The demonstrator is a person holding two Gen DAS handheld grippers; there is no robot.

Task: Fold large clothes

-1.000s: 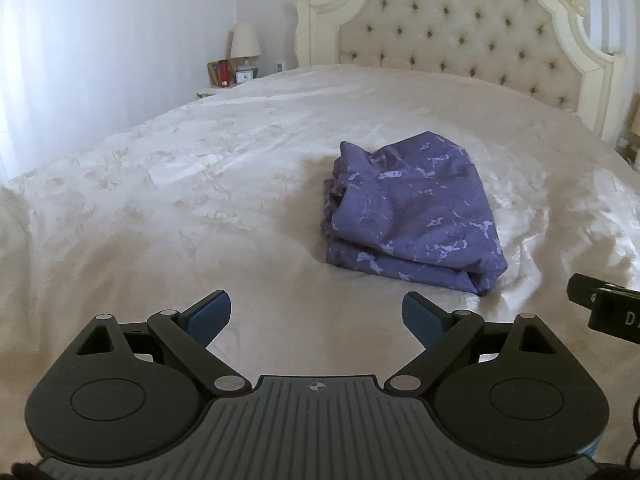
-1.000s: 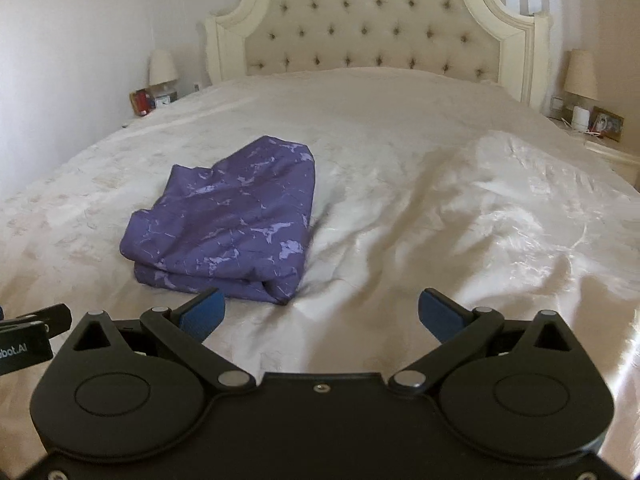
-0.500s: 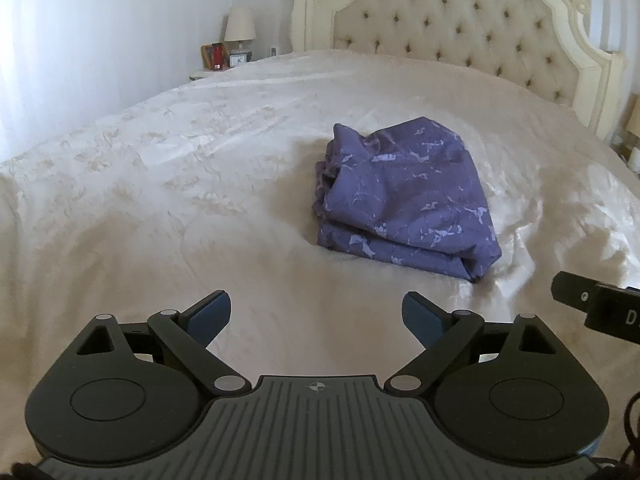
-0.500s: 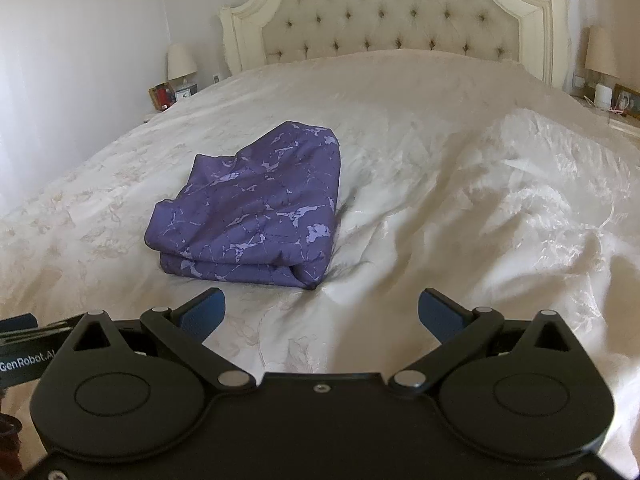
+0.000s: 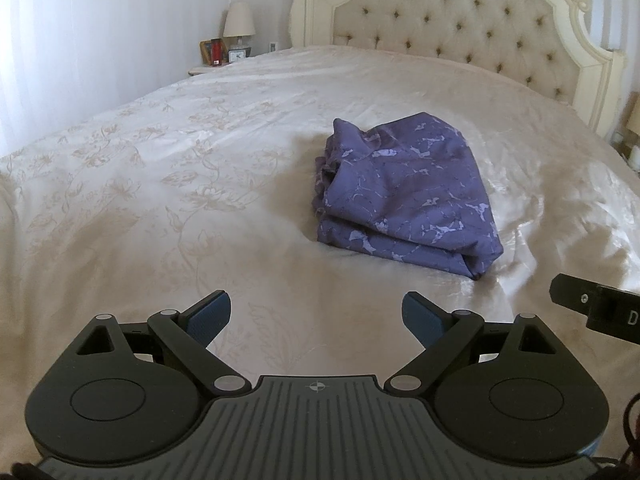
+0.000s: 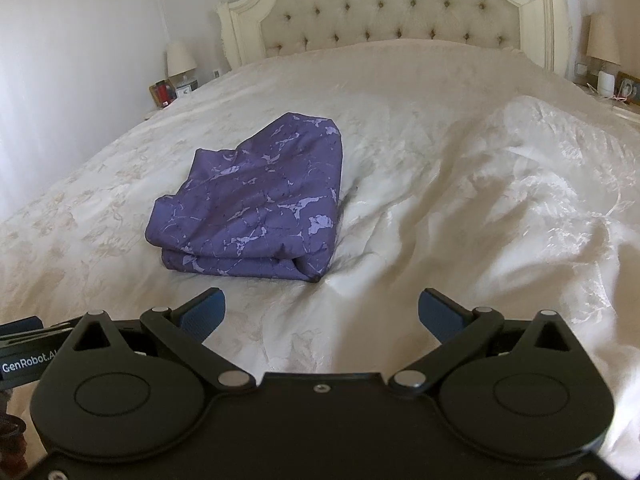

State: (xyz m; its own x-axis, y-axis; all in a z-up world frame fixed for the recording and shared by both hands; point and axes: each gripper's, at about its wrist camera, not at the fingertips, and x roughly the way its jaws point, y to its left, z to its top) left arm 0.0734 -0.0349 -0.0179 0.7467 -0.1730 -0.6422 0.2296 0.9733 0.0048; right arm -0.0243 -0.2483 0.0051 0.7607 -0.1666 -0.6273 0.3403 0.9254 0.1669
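Folded purple garment on a cream bed, both grippers held apart from it.

A wide bed (image 5: 168,184) with a cream floral bedspread is seen, backed at the far end by a tufted headboard (image 5: 460,28). The purple garment (image 5: 404,196) is laid folded in a stack near the middle of the bedspread. At the near edge, the left gripper (image 5: 316,314) and the right gripper (image 6: 320,312) are held with fingers spread wide, nothing between them. A lamp (image 5: 239,24) is seen far left.
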